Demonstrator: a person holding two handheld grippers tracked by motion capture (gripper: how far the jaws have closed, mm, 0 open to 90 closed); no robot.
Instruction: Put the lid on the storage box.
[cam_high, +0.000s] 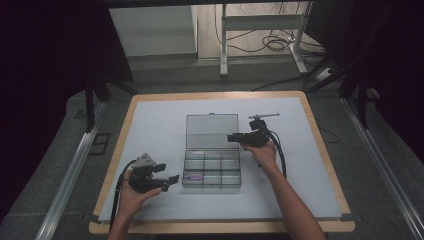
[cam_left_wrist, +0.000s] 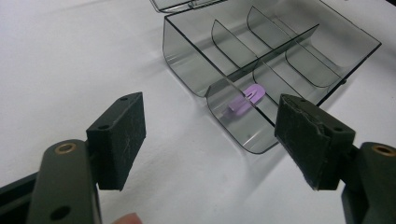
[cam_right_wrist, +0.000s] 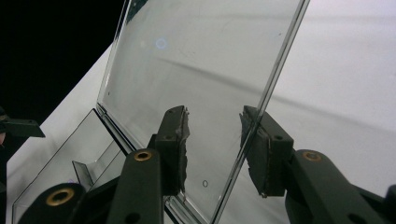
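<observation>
My right tongs (cam_right_wrist: 212, 140) have the raised lid (cam_right_wrist: 196, 70) of the clear box between their jaws. One pad sits on the inner face of the lid, the other at its free edge, and I cannot tell whether both pads are truly pressing; there looks to be a sliver of room on the inner side. In the high view my right tongs (cam_high: 235, 138) reach in from the right at the lid's (cam_high: 212, 131) lower right corner, with my right hand (cam_high: 263, 152) behind them and the cable looping back along my forearm.

My left tongs (cam_left_wrist: 210, 140) are spread wide with nothing between the pads, hovering over the white table top (cam_left_wrist: 70, 56). They point at the near corner of the box (cam_left_wrist: 187, 60). In the high view they (cam_high: 171, 179) sit just left of the box, apart from it, held in my left hand (cam_high: 134, 192).

The box (cam_high: 212, 167) lies in the middle of the white mat (cam_high: 150, 130), its lid standing up at the far side on its hinge. The tray is split by thin walls into small compartments. A small purple piece (cam_left_wrist: 247, 98) lies in the compartment at the near left corner, as the high view shows it (cam_high: 194, 177), closest to my left tongs.

Beyond the table are a grey floor (cam_high: 165, 80), a metal frame and some cables.
</observation>
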